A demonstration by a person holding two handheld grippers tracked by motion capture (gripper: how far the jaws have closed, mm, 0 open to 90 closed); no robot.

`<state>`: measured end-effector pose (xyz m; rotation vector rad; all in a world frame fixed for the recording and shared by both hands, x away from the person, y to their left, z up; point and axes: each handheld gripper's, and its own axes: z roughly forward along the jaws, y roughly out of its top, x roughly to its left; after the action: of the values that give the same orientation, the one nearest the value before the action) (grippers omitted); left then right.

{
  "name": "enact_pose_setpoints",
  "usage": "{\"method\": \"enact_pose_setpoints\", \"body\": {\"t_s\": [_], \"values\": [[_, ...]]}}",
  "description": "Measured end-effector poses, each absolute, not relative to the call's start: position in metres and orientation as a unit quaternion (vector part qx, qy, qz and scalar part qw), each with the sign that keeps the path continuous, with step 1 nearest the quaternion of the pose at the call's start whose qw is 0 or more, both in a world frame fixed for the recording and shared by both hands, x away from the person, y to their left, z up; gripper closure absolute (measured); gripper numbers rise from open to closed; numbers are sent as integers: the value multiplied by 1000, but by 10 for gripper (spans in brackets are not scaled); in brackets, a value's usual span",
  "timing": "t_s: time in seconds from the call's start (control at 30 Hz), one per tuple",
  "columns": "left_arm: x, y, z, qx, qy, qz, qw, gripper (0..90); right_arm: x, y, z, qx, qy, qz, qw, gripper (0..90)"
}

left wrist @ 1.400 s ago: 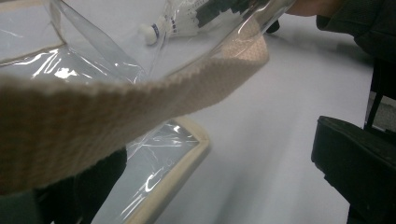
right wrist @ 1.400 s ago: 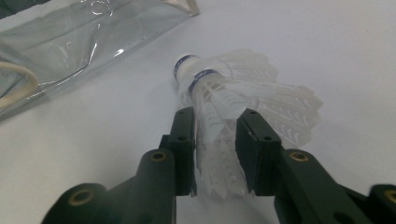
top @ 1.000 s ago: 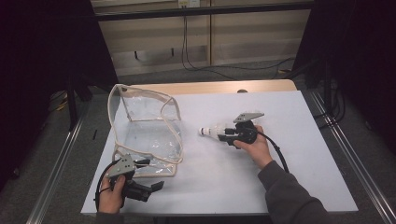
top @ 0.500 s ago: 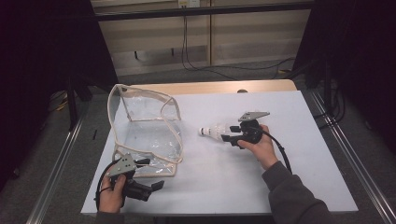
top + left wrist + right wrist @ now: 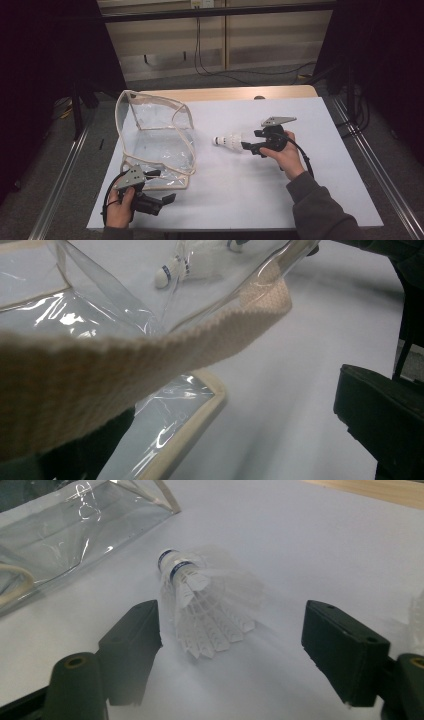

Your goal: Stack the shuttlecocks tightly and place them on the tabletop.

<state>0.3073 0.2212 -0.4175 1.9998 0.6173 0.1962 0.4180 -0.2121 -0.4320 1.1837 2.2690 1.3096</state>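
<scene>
Right gripper view showed the right gripper (image 5: 232, 645) with jaws just opened, the shuttlecock (image 5: 207, 605) released on the table (image 5: 310, 545) near the bag (image 5: 155, 145), whose trim the left gripper (image 5: 167, 199) seemingly pinched to steady it.

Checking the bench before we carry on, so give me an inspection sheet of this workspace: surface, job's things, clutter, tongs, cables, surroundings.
Surface: white table, bare wood strip at its far edge.
Job's things: shuttlecock lying on its side; clear pouch with beige edging, standing open.
Clutter: nothing seen.
Tongs: right tongs open, jaws just been opening, shuttlecock between them, feathers at one jaw, not pressed. Left tongs by the pouch's near corner, beige strap across their view; grip cannot be told.
Cables: one trails from each set of tongs; more lie on the floor beyond.
Surroundings: dark, metal rails either side, pale wall panels behind.
</scene>
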Motion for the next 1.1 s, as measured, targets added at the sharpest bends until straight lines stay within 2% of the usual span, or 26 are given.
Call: {"method": "enact_pose_setpoints", "body": {"t_s": [0.37, 1.1], "values": [[307, 221, -417, 826, 254, 81, 497, 30, 421, -220, -427, 416, 782, 440, 148, 145], [307, 221, -417, 826, 251, 82, 497, 30, 444, -233, -410, 438, 774, 423, 172, 116]]}}
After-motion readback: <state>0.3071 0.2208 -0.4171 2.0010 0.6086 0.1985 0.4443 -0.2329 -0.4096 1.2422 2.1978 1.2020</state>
